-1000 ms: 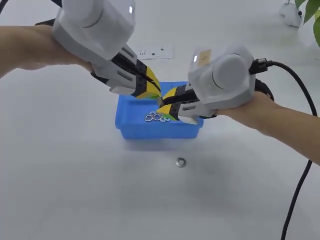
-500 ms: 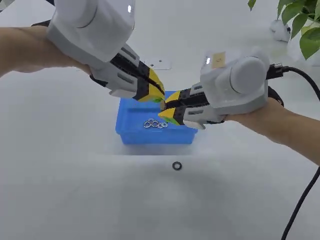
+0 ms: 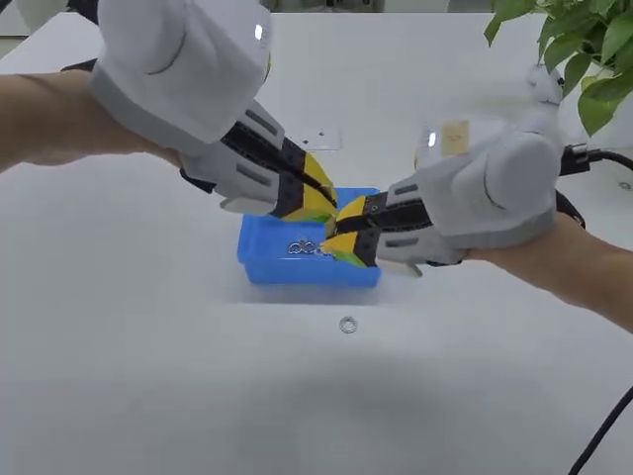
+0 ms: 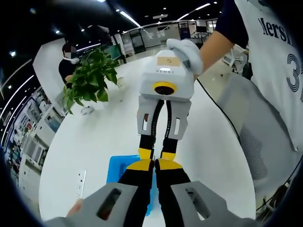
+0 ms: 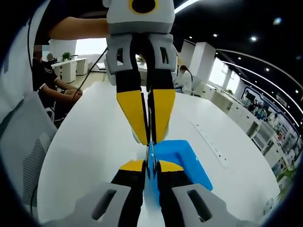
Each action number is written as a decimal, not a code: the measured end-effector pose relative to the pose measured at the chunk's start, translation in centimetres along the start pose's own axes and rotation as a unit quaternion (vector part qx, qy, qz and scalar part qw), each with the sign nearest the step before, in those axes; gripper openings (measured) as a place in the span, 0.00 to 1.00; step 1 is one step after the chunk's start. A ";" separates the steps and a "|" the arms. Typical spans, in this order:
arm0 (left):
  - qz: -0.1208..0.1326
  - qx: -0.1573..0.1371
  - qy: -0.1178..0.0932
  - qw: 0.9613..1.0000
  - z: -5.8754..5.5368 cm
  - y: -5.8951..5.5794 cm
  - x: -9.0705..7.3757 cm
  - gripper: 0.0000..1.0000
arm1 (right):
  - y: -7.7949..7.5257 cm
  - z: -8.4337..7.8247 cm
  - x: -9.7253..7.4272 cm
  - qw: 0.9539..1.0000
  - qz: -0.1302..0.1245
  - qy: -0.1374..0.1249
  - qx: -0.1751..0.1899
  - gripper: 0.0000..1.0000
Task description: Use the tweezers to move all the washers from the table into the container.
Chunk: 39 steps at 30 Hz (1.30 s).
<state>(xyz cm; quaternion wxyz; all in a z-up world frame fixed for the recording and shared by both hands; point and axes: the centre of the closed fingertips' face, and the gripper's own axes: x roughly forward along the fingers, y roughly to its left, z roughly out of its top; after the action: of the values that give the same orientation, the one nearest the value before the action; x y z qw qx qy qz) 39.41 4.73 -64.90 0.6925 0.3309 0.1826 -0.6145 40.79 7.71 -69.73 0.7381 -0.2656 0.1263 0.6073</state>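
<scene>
Both grippers meet tip to tip just above the near right corner of the blue rectangular plastic container (image 3: 297,272), which sits on the white table (image 3: 148,376). The left gripper (image 3: 321,203) reaches in from the container's far left side with its jaws clenched. The right gripper (image 3: 341,237) comes from the container's right, and its jaws are also pressed together. In the right gripper view a thin silvery sliver, which I take to be the tweezers (image 5: 151,146), runs between the left gripper's yellow jaws and down into the right gripper's own jaws, so both seem to be clamping the tool at once. A small cluster of shiny metal washers (image 3: 302,247) lies inside the container. 1 last metal ring washer (image 3: 348,325) rests on the table in front of the container's near wall, apart from it. This looks like the stage between a drop and the final pick, or a re-seating of the tool. The next move calls for steadying the tweezers in 1 gripper and carrying their tips out past the near wall. They then have to come down over the flat washer and pinch its rim without skidding it away.
</scene>
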 end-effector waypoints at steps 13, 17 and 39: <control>-0.015 -0.019 -0.009 1.000 0.0 -2.9 1.3 0.06 | 3.0 -1.7 -0.6 1.000 0.015 0.010 0.012 0.11; -0.018 -0.024 -0.012 0.999 -0.1 -3.4 1.8 0.06 | 3.6 -2.2 -0.7 1.000 0.017 0.013 0.017 0.11; -0.018 -0.054 -0.006 0.998 -2.1 -3.5 3.4 0.06 | 4.2 -4.4 0.4 0.999 0.015 0.015 0.049 0.11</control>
<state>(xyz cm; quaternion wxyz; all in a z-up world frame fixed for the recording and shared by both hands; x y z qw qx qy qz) 36.95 3.66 -69.45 0.6993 0.2857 0.2172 -0.6182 37.47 6.18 -74.54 0.7393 -0.2357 0.1707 0.6073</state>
